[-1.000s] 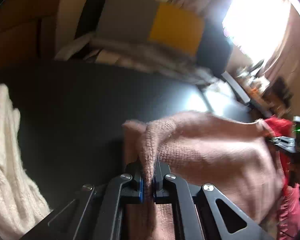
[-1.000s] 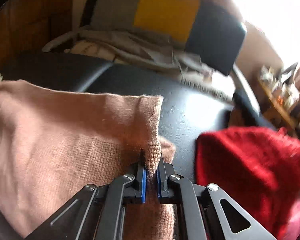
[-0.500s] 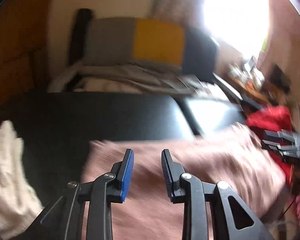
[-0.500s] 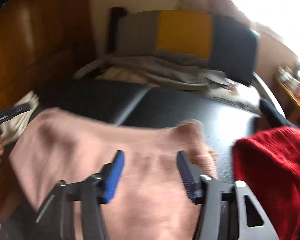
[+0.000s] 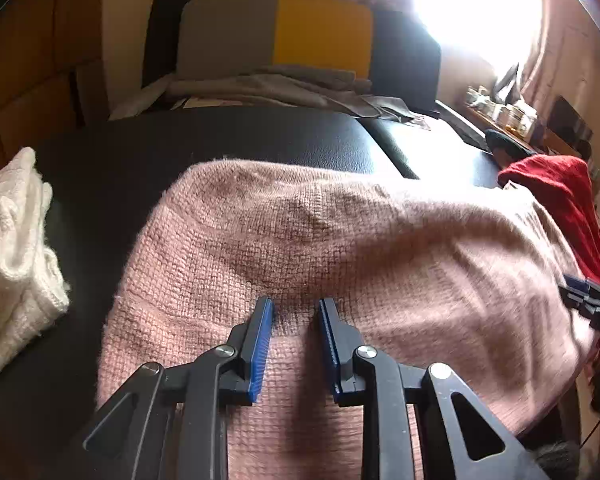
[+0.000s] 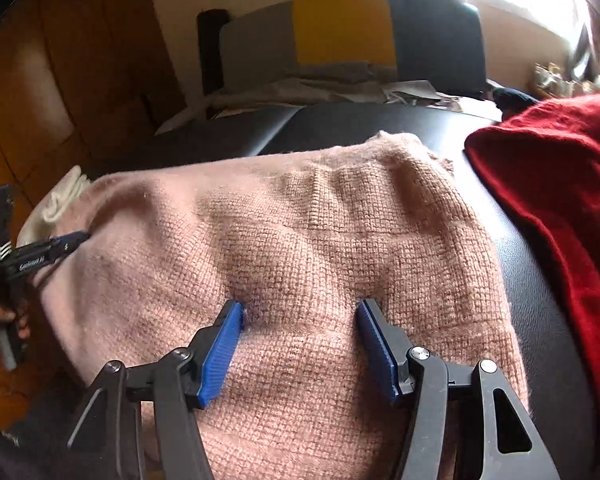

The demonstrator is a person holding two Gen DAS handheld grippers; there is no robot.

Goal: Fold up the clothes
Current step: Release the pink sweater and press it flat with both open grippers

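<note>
Pink sweater (image 5: 340, 248) lies spread on black table (image 5: 260, 140), red garment (image 6: 560, 184) at 2 o'clock. Our left gripper (image 5: 294, 308) narrowly parted, right gripper (image 6: 300, 312) wide, both empty. Mid-fold, we judge; next needs an edge grip.

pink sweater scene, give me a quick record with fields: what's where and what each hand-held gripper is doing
garment: pink knitted sweater, lying spread on the black padded table
left hand-held gripper: open, fingertips pressing into the pink knit
right hand-held gripper: open wide, fingertips resting on the pink knit
left of garment: white cable-knit sweater, bunched
right of garment: red knitted sweater, heaped, its edge beside the pink one
background: grey, yellow and dark blue cushion
</note>
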